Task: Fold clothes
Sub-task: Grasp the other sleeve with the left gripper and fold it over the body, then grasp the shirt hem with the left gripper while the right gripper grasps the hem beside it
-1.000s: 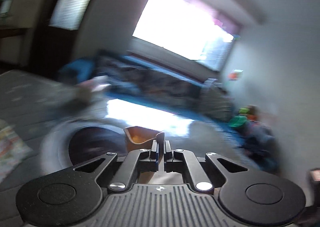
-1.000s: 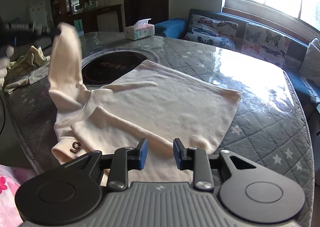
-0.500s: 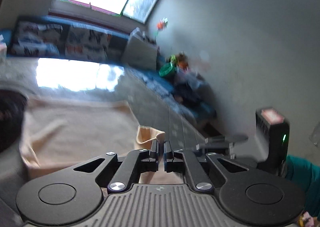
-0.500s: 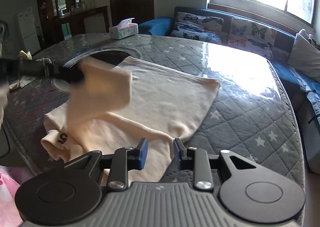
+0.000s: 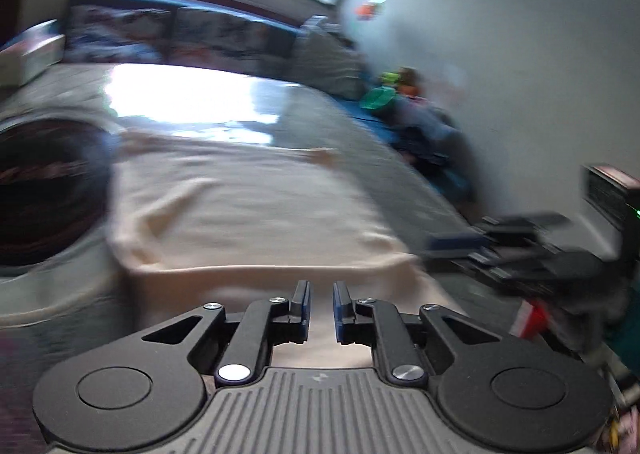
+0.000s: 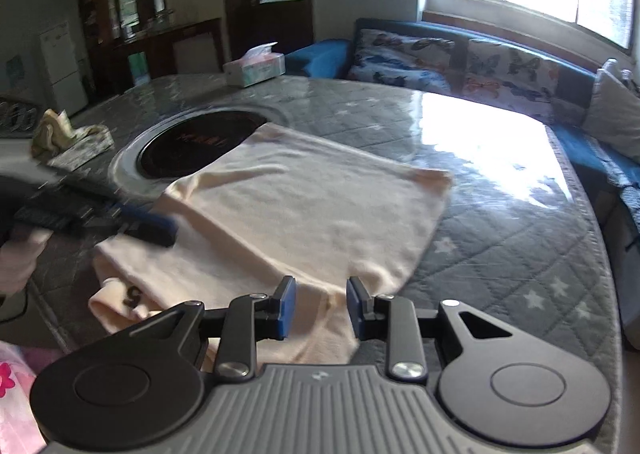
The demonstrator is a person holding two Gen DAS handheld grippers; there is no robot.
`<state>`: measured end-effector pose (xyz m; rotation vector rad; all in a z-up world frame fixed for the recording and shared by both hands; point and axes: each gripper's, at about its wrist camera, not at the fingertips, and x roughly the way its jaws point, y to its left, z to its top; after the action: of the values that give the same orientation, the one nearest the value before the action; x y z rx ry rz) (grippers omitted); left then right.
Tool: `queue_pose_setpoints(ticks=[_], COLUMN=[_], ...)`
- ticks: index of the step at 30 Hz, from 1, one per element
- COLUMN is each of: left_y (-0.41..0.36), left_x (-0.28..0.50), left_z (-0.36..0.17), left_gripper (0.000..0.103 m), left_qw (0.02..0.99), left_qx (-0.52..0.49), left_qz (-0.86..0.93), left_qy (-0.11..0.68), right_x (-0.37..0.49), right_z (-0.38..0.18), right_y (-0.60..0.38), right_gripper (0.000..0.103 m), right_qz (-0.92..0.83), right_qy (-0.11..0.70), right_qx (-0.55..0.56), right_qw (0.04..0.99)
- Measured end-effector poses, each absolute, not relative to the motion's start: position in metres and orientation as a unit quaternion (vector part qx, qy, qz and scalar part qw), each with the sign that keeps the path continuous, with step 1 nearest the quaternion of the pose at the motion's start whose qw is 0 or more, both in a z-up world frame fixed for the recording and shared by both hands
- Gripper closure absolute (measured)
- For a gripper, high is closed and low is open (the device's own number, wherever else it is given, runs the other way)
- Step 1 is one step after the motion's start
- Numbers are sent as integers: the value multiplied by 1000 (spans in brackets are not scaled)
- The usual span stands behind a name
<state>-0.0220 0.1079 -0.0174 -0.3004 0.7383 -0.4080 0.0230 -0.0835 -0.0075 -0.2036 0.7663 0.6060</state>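
A cream sweatshirt [image 6: 312,206] lies flat on the quilted grey table [image 6: 500,254], with a sleeve folded across its near part and a dark "5" on the cuff [image 6: 130,296] at the near left. My left gripper [image 5: 321,308] hovers low over the sweatshirt [image 5: 248,214], open, with nothing between its blue pads. In the right wrist view the left gripper [image 6: 158,228] comes in from the left over the folded sleeve. My right gripper [image 6: 321,304] stands open just above the garment's near edge. It shows blurred at the right of the left wrist view as the right gripper [image 5: 452,244].
A round black cooktop [image 6: 200,142] is set into the table beside the garment's far left corner. A tissue box [image 6: 254,68] stands at the far edge, crumpled cloths [image 6: 68,134] at the left. A blue sofa [image 6: 460,58] with cushions runs under the window.
The left gripper carried the raised sleeve down across the sweatshirt, let it go and now stands open. The right gripper stayed open near the front edge.
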Motion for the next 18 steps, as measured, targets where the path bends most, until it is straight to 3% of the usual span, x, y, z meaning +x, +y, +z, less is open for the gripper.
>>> queue_pose_setpoints(ticks=[18], left_y=[165], left_x=[-7], left_z=[-30], left_gripper=[97], left_qw=[907], left_qx=[-154], left_qz=[-111], left_qy=[376], right_x=[26], right_z=[-25], right_y=[-50], right_gripper=[76], right_qz=[339], right_qy=[390], right_qx=[-141], right_qw=[844])
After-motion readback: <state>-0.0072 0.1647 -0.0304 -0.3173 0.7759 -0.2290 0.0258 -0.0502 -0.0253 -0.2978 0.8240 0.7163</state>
